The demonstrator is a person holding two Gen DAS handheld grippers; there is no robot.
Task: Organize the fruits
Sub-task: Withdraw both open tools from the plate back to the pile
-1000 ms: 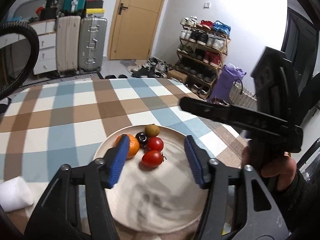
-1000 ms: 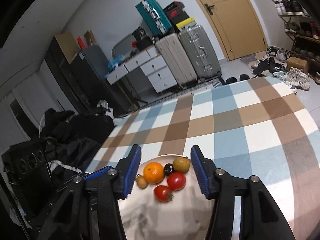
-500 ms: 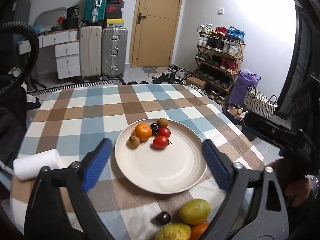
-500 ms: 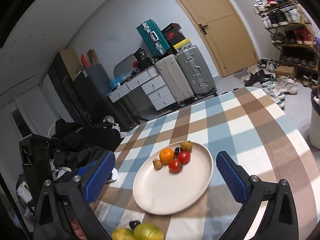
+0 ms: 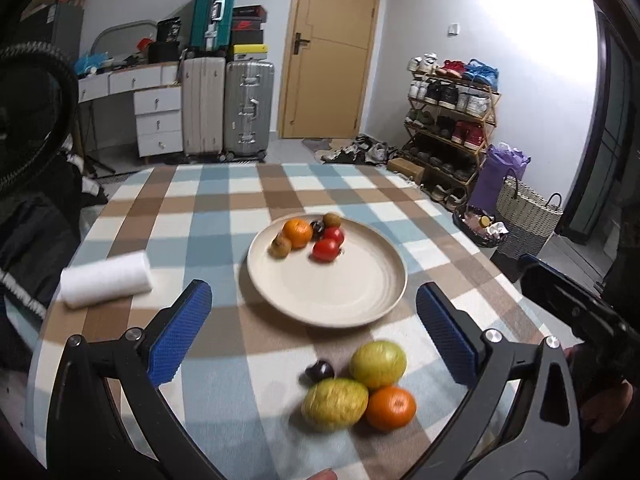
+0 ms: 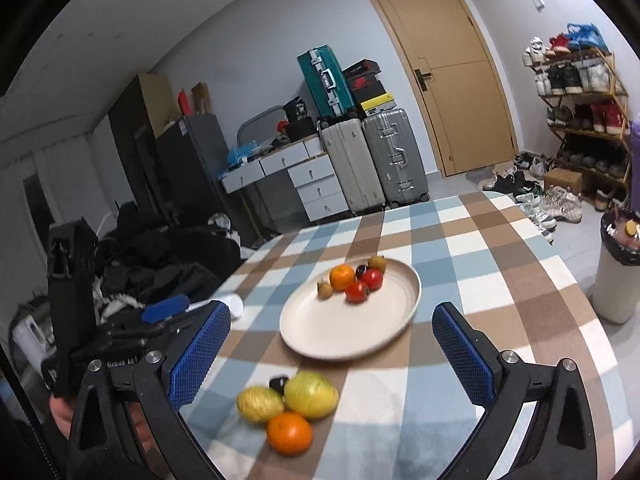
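Note:
A cream plate (image 5: pixel 352 300) (image 6: pixel 320 332) on the checked tablecloth holds an orange (image 5: pixel 297 233), two red tomatoes (image 5: pixel 326 249), a dark plum and two small brown fruits. Nearer to me on the cloth lie two yellow-green fruits (image 5: pixel 377 364) (image 6: pixel 310 395), an orange (image 5: pixel 390 407) (image 6: pixel 289 433) and a dark plum (image 5: pixel 320 370). My left gripper (image 5: pixel 316 332) hangs open above this loose pile, nothing between its blue pads. My right gripper (image 6: pixel 332 354) is open too, raised over the pile and the plate's near rim.
A white paper roll (image 5: pixel 106 279) lies on the cloth left of the plate. The round table's edge (image 5: pixel 500 276) drops off at the right. Beyond stand suitcases (image 5: pixel 248 108), a drawer unit, a shoe rack (image 5: pixel 448 120) and a bin (image 6: pixel 618 264).
Both grippers have pulled back from over the plate and opened wide. The loose fruit pile near the front edge has come fully into view.

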